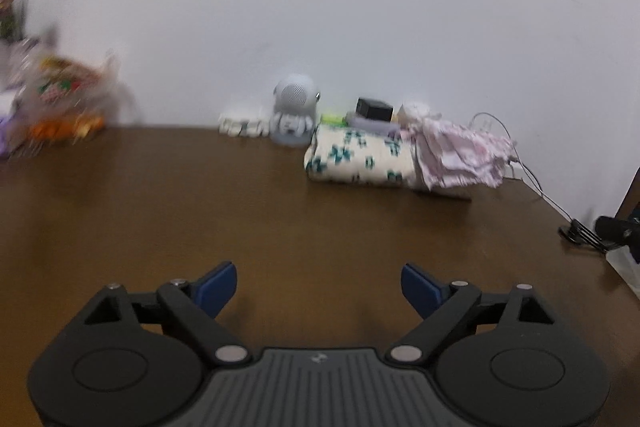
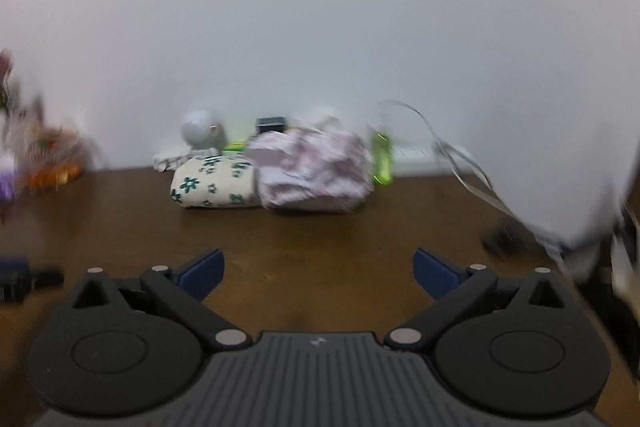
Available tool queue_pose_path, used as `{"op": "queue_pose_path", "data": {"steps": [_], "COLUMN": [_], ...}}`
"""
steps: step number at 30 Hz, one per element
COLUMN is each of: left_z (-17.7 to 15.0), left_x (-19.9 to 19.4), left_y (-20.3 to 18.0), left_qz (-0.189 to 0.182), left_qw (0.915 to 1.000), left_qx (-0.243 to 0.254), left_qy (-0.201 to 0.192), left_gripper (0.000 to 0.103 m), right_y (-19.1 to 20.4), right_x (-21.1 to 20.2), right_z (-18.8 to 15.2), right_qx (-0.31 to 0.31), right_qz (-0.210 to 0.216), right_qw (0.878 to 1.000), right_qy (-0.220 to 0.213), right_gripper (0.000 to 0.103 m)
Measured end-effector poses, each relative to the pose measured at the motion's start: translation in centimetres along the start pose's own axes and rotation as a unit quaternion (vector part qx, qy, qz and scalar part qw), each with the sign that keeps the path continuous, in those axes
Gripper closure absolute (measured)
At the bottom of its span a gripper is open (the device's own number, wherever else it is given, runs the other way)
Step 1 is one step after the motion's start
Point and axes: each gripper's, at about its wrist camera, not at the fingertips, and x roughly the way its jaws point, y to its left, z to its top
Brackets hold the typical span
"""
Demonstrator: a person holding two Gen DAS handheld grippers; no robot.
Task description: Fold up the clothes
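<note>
A folded cream cloth with teal flowers lies at the back of the brown table. A crumpled pink-and-white garment sits against its right side. My left gripper hovers open above the table's near part, with nothing between its blue pads. My right gripper is also open and empty, well short of the clothes. Both views are blurred.
By the wall stand a grey round speaker, a black box, a green bottle and a colourful bag pile at far left. A cable runs to a black clip by the right edge.
</note>
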Motion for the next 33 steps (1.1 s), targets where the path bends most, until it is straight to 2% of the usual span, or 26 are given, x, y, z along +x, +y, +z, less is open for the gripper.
{"op": "queue_pose_path", "data": {"steps": [2, 4, 6, 9, 13, 16, 21, 24, 33], "left_z": [-1.7, -3.5, -5.2, -7.4, -9.2, -9.9, -10.2, -10.5, -10.4], "left_x": [-1.9, -2.9, -3.6, -4.8, -6.4, -6.5, -5.1, -4.7, -4.2], "left_y": [-0.4, -1.1, -1.9, -3.2, -4.7, -5.5, -6.5, -7.1, -7.4], "left_qz": [0.007, 0.027, 0.048, 0.052, 0.069, 0.087, 0.078, 0.083, 0.076], "left_qw": [1.0000, 0.9994, 0.9980, 0.9966, 0.9954, 0.9941, 0.9942, 0.9934, 0.9941], "left_qx": [-0.004, -0.011, -0.011, 0.005, 0.021, 0.026, 0.023, 0.040, 0.037], "left_qy": [0.003, 0.018, 0.040, 0.064, 0.063, 0.060, 0.071, 0.068, 0.068], "left_gripper": [0.004, 0.003, 0.003, 0.003, 0.003, 0.003, 0.002, 0.002, 0.000], "right_y": [-0.8, -0.8, -0.5, -0.3, 0.8, 1.6, 1.8, 2.1, 4.5], "right_x": [-2.0, -3.6, -4.3, -4.6, -5.0, -5.0, -3.4, -3.2, -2.2], "right_z": [-1.2, -2.9, -4.8, -7.4, -9.5, -10.5, -11.5, -11.7, -12.3], "right_qx": [0.011, -0.001, -0.008, 0.004, 0.008, 0.010, 0.021, 0.020, -0.026], "right_qz": [0.011, -0.003, -0.005, 0.016, 0.013, 0.011, -0.013, -0.021, -0.027], "right_qw": [1.000, 1.000, 1.000, 0.999, 0.998, 0.998, 0.996, 0.996, 0.994], "right_qy": [0.001, 0.005, 0.023, 0.052, 0.060, 0.057, 0.085, 0.087, 0.104], "right_gripper": [0.000, 0.000, 0.000, 0.000, 0.000, 0.000, 0.000, 0.000, 0.000]}}
